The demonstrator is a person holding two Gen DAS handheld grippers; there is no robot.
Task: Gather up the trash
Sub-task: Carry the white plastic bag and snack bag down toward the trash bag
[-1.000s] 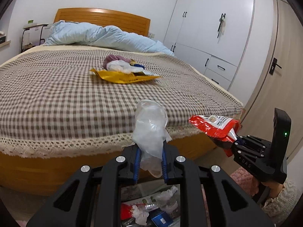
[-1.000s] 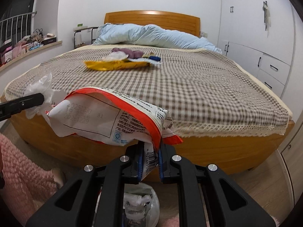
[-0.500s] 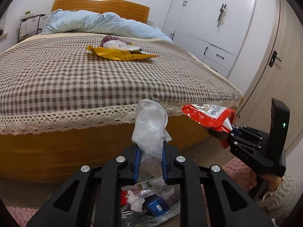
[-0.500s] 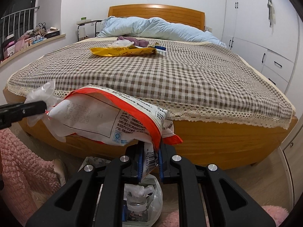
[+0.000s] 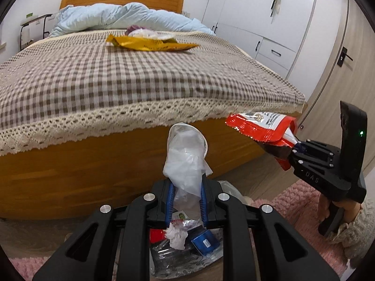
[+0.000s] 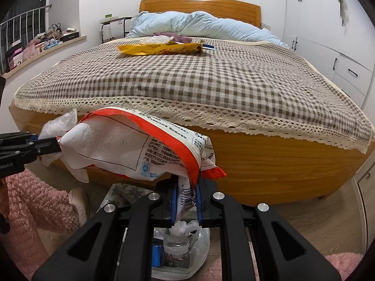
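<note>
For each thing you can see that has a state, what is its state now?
left tool: shut on clear plastic bag
right tool: shut on red snack bag
trash bag: open on floor, partly filled
yellow wrapper: lying on bed
wardrobe doors: closed
</note>
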